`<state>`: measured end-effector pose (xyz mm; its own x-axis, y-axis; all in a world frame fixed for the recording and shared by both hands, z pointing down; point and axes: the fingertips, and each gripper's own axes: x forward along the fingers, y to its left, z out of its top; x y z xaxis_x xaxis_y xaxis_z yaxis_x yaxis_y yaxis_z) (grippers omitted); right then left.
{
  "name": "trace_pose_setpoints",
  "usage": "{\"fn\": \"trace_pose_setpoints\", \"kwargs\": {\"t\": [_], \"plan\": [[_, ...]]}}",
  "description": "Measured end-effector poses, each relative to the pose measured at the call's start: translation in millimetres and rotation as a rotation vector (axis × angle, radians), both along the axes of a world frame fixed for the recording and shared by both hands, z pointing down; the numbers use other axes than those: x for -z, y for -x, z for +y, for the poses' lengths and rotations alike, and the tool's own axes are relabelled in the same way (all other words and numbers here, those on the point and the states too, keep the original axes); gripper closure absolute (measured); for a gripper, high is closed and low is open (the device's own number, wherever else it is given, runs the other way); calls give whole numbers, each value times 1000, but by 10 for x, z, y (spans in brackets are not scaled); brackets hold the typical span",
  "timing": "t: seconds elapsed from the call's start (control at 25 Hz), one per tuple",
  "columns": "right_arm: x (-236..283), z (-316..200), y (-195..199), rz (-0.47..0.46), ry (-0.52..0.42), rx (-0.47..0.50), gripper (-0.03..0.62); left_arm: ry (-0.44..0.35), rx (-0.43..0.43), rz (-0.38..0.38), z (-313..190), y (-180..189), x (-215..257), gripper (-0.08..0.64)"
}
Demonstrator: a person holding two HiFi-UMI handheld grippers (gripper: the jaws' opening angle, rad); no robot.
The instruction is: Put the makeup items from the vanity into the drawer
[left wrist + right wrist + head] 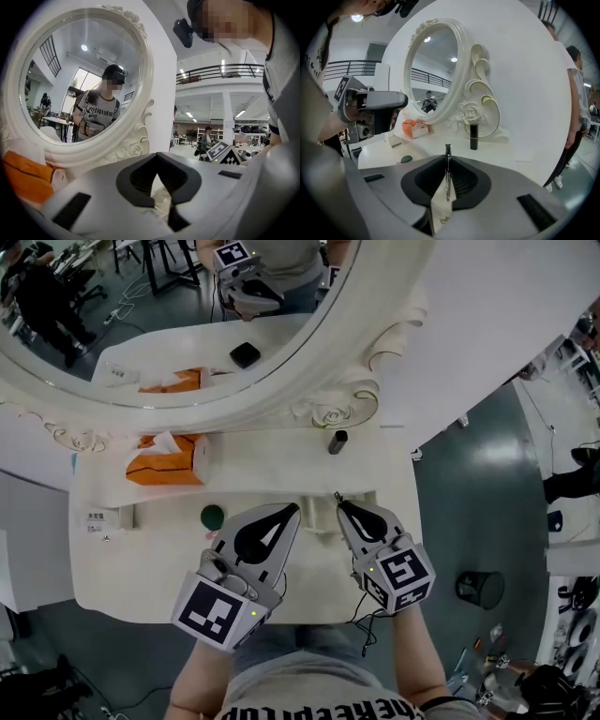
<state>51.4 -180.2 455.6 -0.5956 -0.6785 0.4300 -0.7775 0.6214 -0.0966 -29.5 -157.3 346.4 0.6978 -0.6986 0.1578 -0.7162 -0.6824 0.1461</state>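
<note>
One thin metal tool (448, 180) stands upright, clamped in the closed right gripper (340, 504) over the vanity (262, 474) front edge. The left gripper (294, 512) beside it is closed and empty. Best to keep that clamp firm and lower well into the drawer before releasing; no view shows the drawer plainly.

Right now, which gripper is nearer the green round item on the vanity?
Left. The left gripper is just right of the green round item; the right gripper is farther right, beyond the left one, jaws shut on a thin metal piece.
</note>
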Motion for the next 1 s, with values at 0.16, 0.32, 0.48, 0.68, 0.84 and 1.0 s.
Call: {"fn": "trace_pose_setpoints", "kwargs": {"t": [0.16,0.32,0.48,0.68,0.84,1.0], "plan": [[-15,-9,-17,-17,18,-15,529,-27,-1,5,-24,0,29,546],[-22,-5,-16,-25,30,-9,514,-45,-3,11,-33,-3,32,546],[-2,14,-7,-23,25,-2,517,-58,-5,18,-33,-19,57,546],[94,50,6,-49,7,1,569,-3,-15,6,18,-56,5,546],[238,84,-19,-98,-11,-8,578,-64,-22,16,5,-103,77,546],[397,139,-71,-137,-32,-14,580,-66,-39,17,37,-197,114,546]]}}
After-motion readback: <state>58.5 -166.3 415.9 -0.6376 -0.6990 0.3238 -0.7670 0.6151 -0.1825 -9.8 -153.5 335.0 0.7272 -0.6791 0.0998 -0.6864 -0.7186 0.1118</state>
